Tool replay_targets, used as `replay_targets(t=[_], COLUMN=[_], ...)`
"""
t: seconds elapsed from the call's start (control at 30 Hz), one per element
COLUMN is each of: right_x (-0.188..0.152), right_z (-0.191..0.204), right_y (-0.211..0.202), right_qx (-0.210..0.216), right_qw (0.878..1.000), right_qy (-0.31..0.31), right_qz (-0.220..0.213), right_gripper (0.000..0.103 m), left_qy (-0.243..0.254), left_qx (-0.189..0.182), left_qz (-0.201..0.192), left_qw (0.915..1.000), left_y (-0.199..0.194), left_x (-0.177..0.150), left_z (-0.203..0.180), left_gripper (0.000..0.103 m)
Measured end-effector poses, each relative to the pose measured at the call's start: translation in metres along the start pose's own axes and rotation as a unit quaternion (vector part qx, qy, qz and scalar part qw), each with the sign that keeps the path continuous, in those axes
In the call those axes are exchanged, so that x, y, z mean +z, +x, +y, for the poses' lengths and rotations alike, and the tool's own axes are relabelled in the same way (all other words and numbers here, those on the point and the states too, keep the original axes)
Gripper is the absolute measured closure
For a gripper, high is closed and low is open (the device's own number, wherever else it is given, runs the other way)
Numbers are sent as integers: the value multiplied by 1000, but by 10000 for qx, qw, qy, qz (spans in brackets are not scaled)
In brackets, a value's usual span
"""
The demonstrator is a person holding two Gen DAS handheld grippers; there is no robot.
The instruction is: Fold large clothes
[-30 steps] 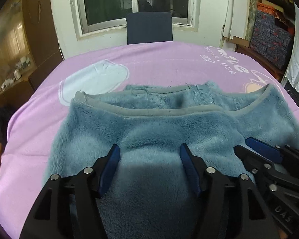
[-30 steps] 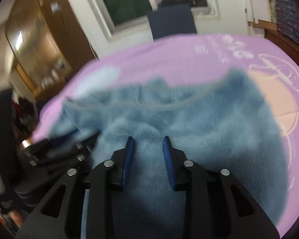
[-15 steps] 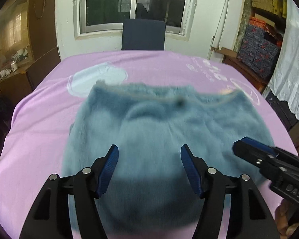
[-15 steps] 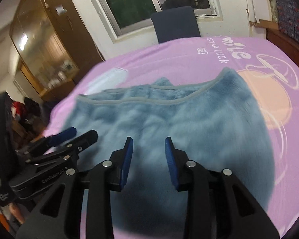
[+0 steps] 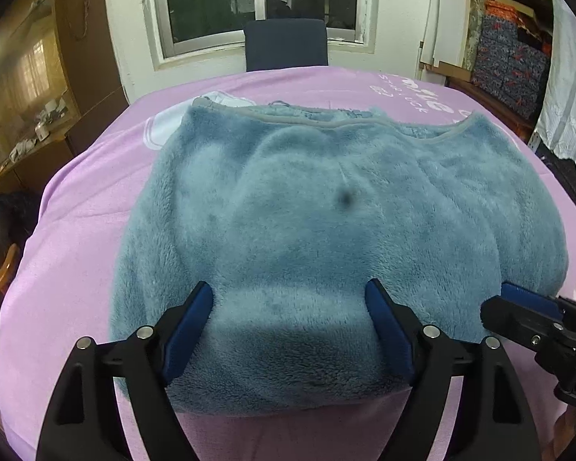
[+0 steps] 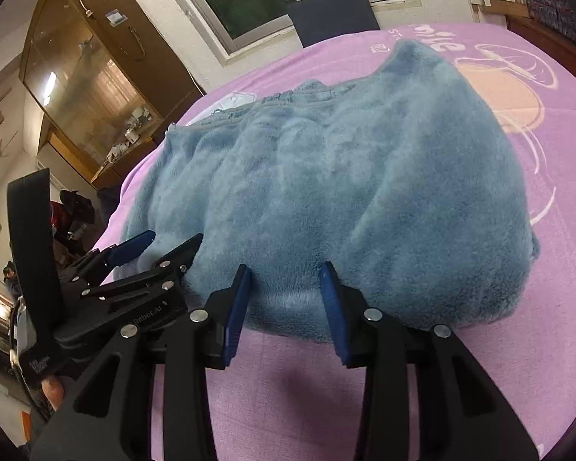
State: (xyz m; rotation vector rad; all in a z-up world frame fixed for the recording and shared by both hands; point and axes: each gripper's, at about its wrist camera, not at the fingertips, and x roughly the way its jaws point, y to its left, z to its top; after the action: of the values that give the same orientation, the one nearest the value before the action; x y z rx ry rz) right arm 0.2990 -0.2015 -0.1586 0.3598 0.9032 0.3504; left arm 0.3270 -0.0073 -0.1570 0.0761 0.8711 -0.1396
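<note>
A fluffy blue fleece garment [image 5: 326, 223] lies folded in a thick bundle on the pink printed sheet [image 5: 76, 230] that covers the table; its grey-trimmed edge lies at the far side. My left gripper [image 5: 288, 296] hovers at the near fold with its jaws wide and still opening; fleece lies between the fingers but is not pinched. In the right wrist view the garment [image 6: 345, 176] fills the middle. My right gripper [image 6: 286, 272] stands at its near edge, jaws opening, pads apart and not pressing. Each gripper shows in the other's view: right gripper [image 5: 497, 301], left gripper [image 6: 171, 242].
A dark blue chair [image 5: 286, 44] stands at the table's far side under a window. A wooden glass cabinet [image 6: 84, 69] is at the left, stacked patterned boxes [image 5: 510, 61] and a white cloth [image 5: 572, 96] at the right. Bare pink sheet [image 6: 288, 403] lies in front of the garment.
Both grippers have drawn back from over the garment to its near fold, so pink sheet now shows before it. The left jaws have spread wider, the right ones a little.
</note>
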Motion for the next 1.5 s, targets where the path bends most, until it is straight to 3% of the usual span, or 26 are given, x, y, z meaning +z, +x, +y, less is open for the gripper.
replay_targets(t=[0.17, 0.27, 0.4, 0.47, 0.63, 0.8, 0.9, 1.07, 1.17, 1.3, 1.43, 1.5], right_x=[-6, -19, -33, -35, -36, -39, -37, -20, -7, -5, -7, -2], right_z=[-8, -19, -39, -51, -69, -88, -92, -87, -82, -73, -83, -81], right_y=[-19, -39, -57, -61, -59, -58, -56, -45, -31, -23, -28, -24], right_qx=[322, 470, 439, 404, 295, 405, 255, 157, 108, -275, -123, -145], right_qw=[9988, 9962, 9920, 9891, 9823, 9667, 9561, 9363, 9369, 9473, 9402, 9434], right_qy=[313, 621, 1041, 1267, 1736, 2411, 2789, 3400, 3385, 2892, 3043, 2955], right_qz=[-187, -384, -565, -635, -643, -752, -864, -865, -867, -1349, -1524, -1500], right_gripper=[64, 58, 53, 53, 53, 52, 51, 35, 35, 42, 43, 43], left_qy=[-249, -116, -18, -38, 111, 55, -141, -491, -427, -45, -153, -91], left_qx=[-428, -449, -422, -394, -299, -445, -653, -942, -804, -382, -462, -395], left_qz=[-187, -350, -201, 93, -31, -84, -64, -229, 92, 55, 115, 104], left_qw=[9986, 9983, 9989, 9992, 9995, 9990, 9977, 9941, 9958, 9992, 9987, 9991], left_y=[-25, -32, -11, 14, 19, 16, 7, -5, 16, 18, 19, 20], left_x=[14, 28, 35, 26, 21, 19, 20, 30, 30, 27, 30, 29], left_z=[2, -12, -27, -28, -30, -26, -16, 3, -2, -19, -17, -19], left_gripper=[24, 24, 24, 20, 19, 19, 21, 23, 23, 18, 18, 18])
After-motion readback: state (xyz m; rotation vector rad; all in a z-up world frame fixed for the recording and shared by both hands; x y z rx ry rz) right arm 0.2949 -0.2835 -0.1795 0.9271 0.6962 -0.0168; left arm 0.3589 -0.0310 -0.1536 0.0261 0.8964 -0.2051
